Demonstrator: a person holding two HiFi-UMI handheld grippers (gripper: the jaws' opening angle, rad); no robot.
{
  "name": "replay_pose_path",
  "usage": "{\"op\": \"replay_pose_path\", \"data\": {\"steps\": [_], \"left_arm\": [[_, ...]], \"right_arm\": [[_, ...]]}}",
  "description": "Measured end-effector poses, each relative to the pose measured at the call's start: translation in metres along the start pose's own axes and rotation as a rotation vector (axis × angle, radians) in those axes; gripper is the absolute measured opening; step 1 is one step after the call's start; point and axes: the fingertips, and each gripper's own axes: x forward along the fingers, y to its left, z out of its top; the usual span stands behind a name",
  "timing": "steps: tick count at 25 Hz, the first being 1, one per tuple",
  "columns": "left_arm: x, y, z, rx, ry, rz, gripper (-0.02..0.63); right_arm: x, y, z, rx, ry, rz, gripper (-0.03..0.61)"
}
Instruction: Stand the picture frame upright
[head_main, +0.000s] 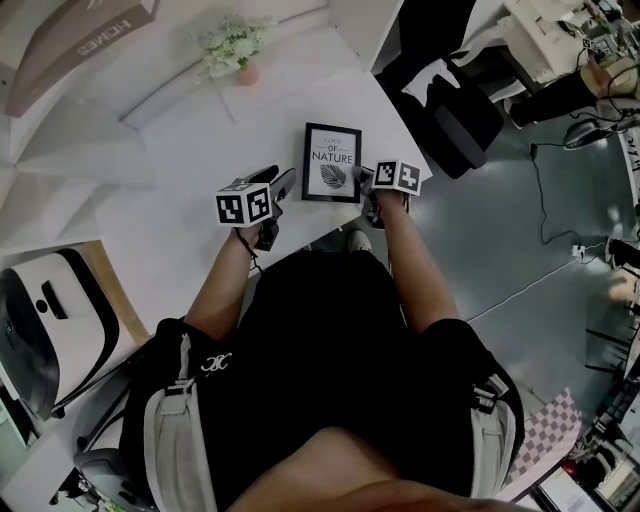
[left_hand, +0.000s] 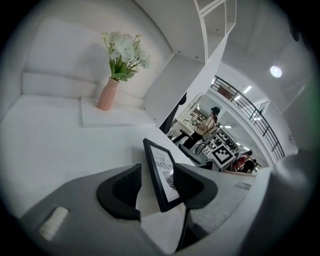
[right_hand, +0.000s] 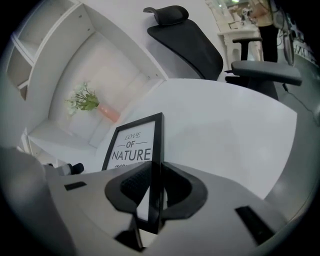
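Picture frame (head_main: 332, 162): on white table (head_main: 185, 165), close to near edge, between both tongs. Judged light, stiff, slick-faced, breakable if glazed. Thin flat rectangle, narrow black rim, white print. Best pinched on rim, not face. Right gripper (right_hand: 155, 172) clamped on right rim. Left gripper (left_hand: 159, 172) agape round left rim, with one pad clear.

Smooth black picture frame (head_main: 332, 163), matt table (head_main: 200, 155)

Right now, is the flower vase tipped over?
No, the vase stands upright on the white ledge.
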Motion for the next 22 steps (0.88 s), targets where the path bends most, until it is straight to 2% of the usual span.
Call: {"op": "replay_pose_path", "data": {"steps": [7, 15, 22], "left_arm": [[0.023, -0.013, 0.000, -0.074, 0.026, -0.063, 0.206], [0.049, -0.006, -0.027, -0.100, 0.135, -0.052, 0.206], [0.067, -0.006, -0.047, -0.163, 0.204, -0.070, 0.206]], "right_arm": [[0.000, 0.001, -0.001, 0.007, 0.013, 0.014, 0.074], [-0.002, 0.001, 0.000, 0.003, 0.020, 0.028, 0.074], [-0.003, 0.000, 0.002, 0.011, 0.015, 0.037, 0.074]]}}
